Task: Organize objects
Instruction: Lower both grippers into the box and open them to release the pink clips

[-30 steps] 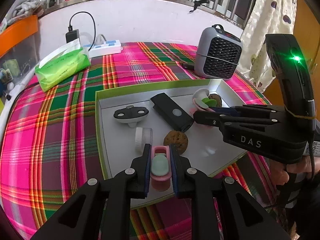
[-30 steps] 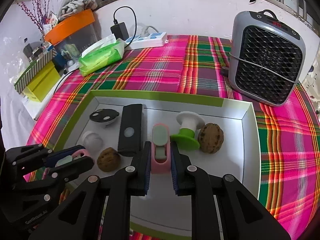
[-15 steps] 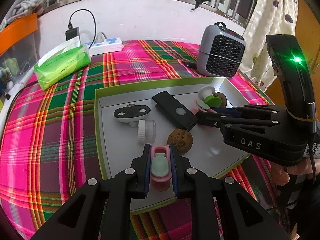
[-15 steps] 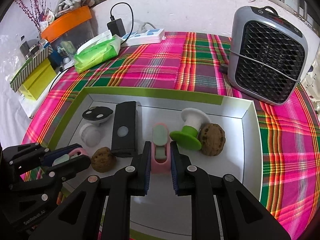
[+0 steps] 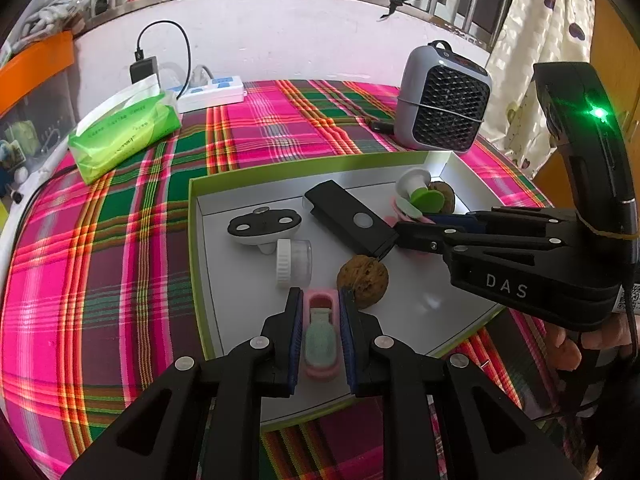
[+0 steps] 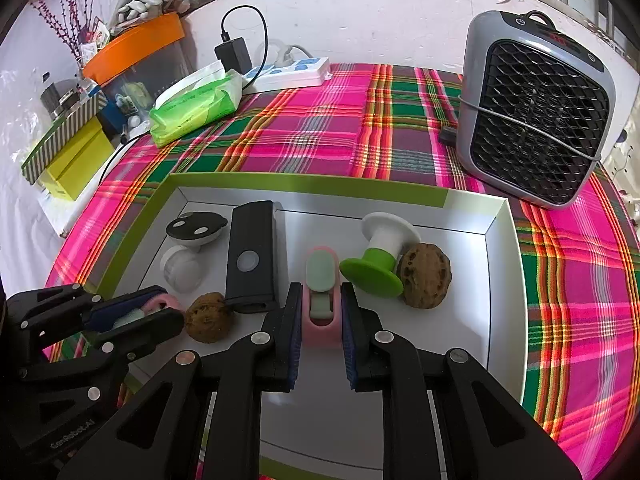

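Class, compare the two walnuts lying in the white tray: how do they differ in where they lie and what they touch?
The left walnut lies near the tray's front, by the black rectangular device's near end; the right walnut lies further right, against the green-and-white spool. The left walnut looks smaller in this view. Both are brown, wrinkled and ungripped.

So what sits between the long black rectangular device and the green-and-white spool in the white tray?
In the right wrist view, a pink clip with a pale green insert, clamped in the right gripper, lies between the black device and the spool.
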